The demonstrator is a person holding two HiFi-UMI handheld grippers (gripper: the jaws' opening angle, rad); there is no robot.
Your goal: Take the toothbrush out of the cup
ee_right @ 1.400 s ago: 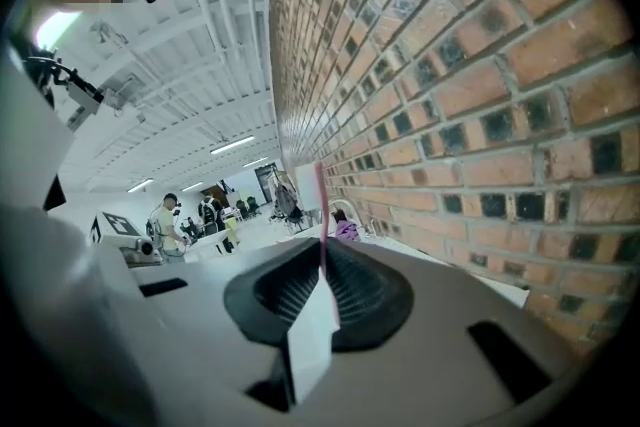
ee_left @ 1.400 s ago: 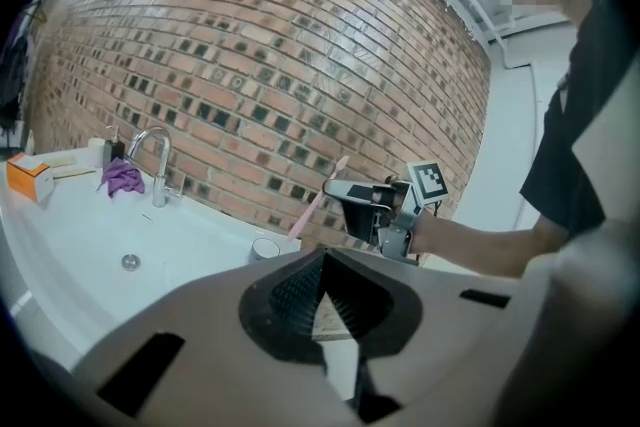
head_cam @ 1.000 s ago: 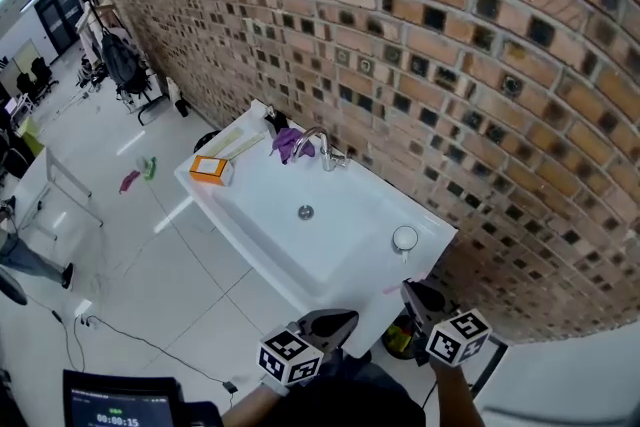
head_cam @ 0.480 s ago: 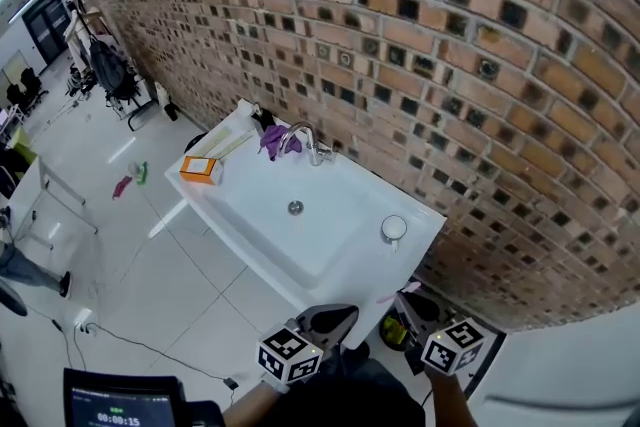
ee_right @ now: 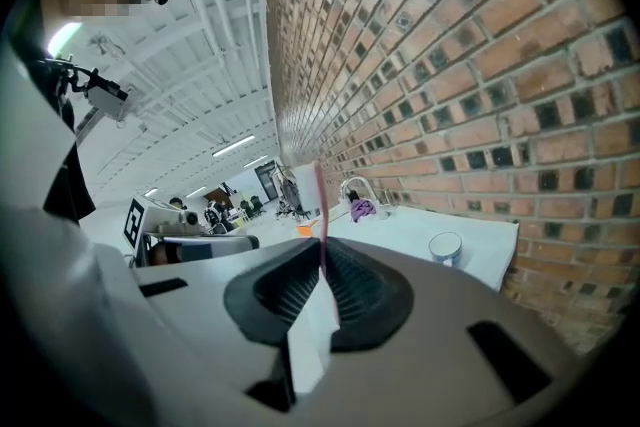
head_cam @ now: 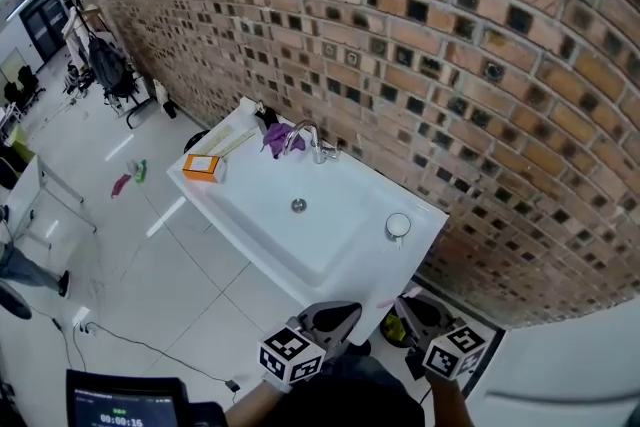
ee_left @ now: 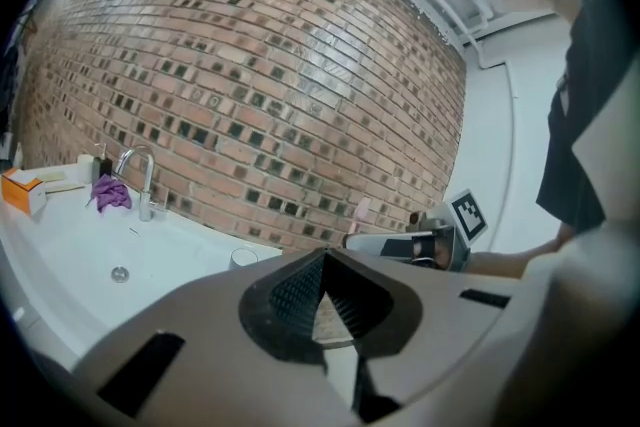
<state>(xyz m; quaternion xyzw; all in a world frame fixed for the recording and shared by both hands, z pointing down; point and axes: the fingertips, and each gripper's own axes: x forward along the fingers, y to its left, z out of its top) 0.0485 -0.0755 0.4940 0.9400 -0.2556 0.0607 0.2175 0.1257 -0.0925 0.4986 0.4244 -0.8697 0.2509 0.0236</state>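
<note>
A white cup [head_cam: 398,227] stands on the right rim of the white sink [head_cam: 236,221], with nothing sticking out of it. My right gripper [head_cam: 413,313] is low in the head view, in front of the sink's near right corner and apart from the cup, shut on a pink and white toothbrush [ee_right: 319,205] that stands up between its jaws. From the left gripper view the toothbrush [ee_left: 360,213] pokes up from that gripper. My left gripper [head_cam: 331,319] hangs beside it to the left, jaws together with nothing in them. The cup [ee_right: 445,247] lies ahead and to the right in the right gripper view.
A chrome faucet [head_cam: 313,143] and a purple cloth [head_cam: 275,137] are at the sink's back, against the brick wall [head_cam: 450,35]. An orange box [head_cam: 203,167] lies on the left rim. A screen [head_cam: 120,402] is at the bottom left, over white tiled floor [head_cam: 130,255].
My right gripper has drawn back a little from the cup toward the bottom of the view, with the toothbrush in it. The left gripper has barely moved.
</note>
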